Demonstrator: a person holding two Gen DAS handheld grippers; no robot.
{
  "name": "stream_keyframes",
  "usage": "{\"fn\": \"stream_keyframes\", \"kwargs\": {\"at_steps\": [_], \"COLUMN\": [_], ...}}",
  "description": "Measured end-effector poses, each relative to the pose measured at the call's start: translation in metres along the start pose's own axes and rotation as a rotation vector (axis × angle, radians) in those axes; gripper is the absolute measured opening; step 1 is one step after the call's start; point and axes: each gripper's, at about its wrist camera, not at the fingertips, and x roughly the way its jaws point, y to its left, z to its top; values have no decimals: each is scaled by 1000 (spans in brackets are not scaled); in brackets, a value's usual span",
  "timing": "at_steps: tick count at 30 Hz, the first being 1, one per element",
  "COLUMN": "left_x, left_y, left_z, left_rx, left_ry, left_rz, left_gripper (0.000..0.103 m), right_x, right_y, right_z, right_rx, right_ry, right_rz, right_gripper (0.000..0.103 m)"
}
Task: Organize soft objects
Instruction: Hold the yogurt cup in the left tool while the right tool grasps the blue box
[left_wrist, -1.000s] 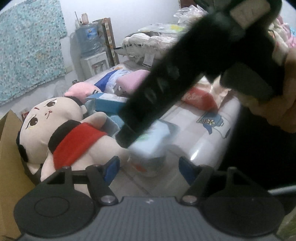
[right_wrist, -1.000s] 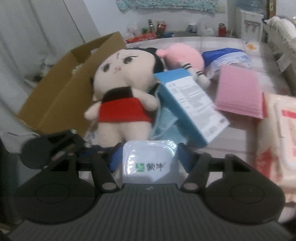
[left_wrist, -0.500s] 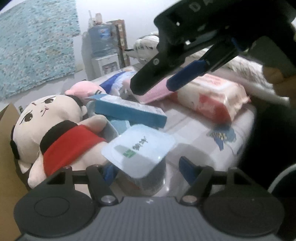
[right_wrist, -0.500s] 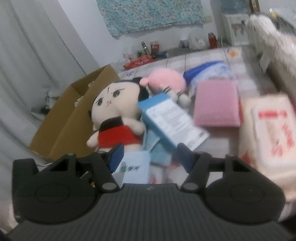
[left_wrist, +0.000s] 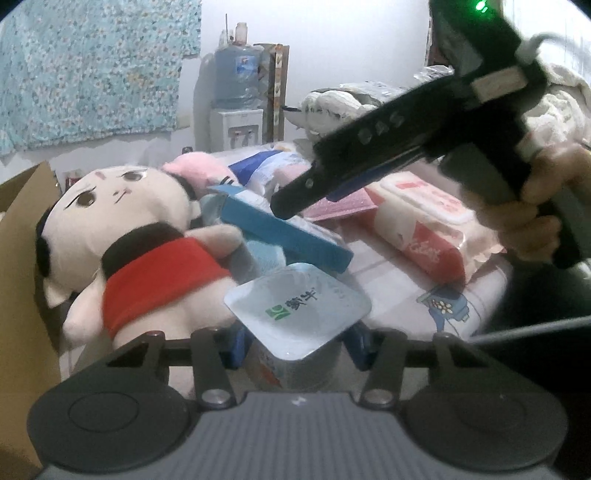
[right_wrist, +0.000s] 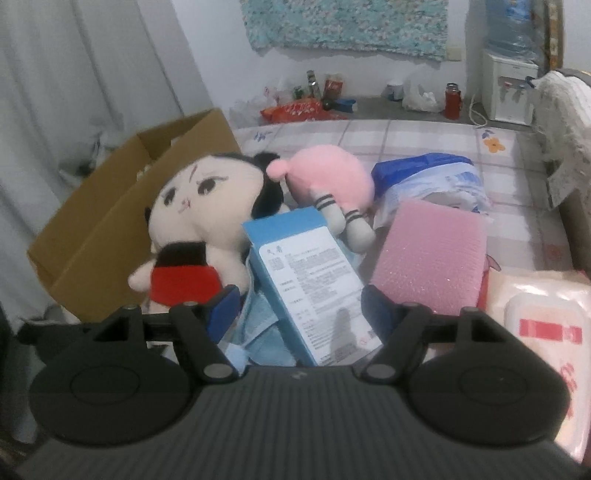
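Now my left gripper (left_wrist: 295, 349) is closing around the yogurt cup (left_wrist: 295, 325), upright, foil lid tilted toward the doll (left_wrist: 147, 254) on the bed (left_wrist: 399, 291). My right gripper (right_wrist: 295, 306) is opening, holding nothing, above the blue box (right_wrist: 310, 280), which runs lengthwise away from me.

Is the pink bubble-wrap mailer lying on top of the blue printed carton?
No: in the right wrist view the pink bubble-wrap mailer lies flat on the checked bedsheet beside the blue printed carton.
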Motion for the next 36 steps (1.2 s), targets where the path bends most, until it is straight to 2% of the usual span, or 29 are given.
{"fn": "stream_keyframes", "kwargs": {"at_steps": [6,8,10,11,16,19,20,23,24,25,26,29,32,36], "left_x": [-19,-22,-23,-23,-23,-24,-24,-22,-22,-22,-22,-21,-22,-23], "left_y": [12,15,16,17,16,17,17,17,17,17,18,18,18,18], "left_z": [-9,-11,-12,-12,-12,-13,-13,-14,-14,-15,-15,-15,-16,-17], "left_rx": [-49,-60,-67,-69,-67,-68,-68,-69,-69,-69,-70,-69,-65,-70], "left_ry": [18,15,13,12,8,9,8,6,5,4,2,-1,-6,-7], "left_rz": [20,28,34,35,38,37,40,50,53,54,54,56,55,50], "left_gripper": [53,53,53,53,53,53,53,53,53,53,53,53,53,53], "right_x": [30,44,55,57,50,47,48,58,60,61,60,44,19,-21], "right_y": [12,18,25,28,44,54,57,57,56,55,54,49,42,20], "right_z": [4,4,1,0,-7,-14,-16,-20,-21,-23,-23,-17,-15,-15], "right_rx": [-132,-186,-251,-272,-348,-407,-423,-464,-475,-486,-483,-424,-316,-33], "right_ry": [55,83,94,91,66,77,80,112,111,101,89,46,-7,-42], "right_rz": [-9,-30,-94,-105,-149,-178,-197,-249,-254,-259,-262,-245,-229,-107], "right_gripper": [69,60,60,54,37,41,49,65,64,56,47,33,25,20]}}
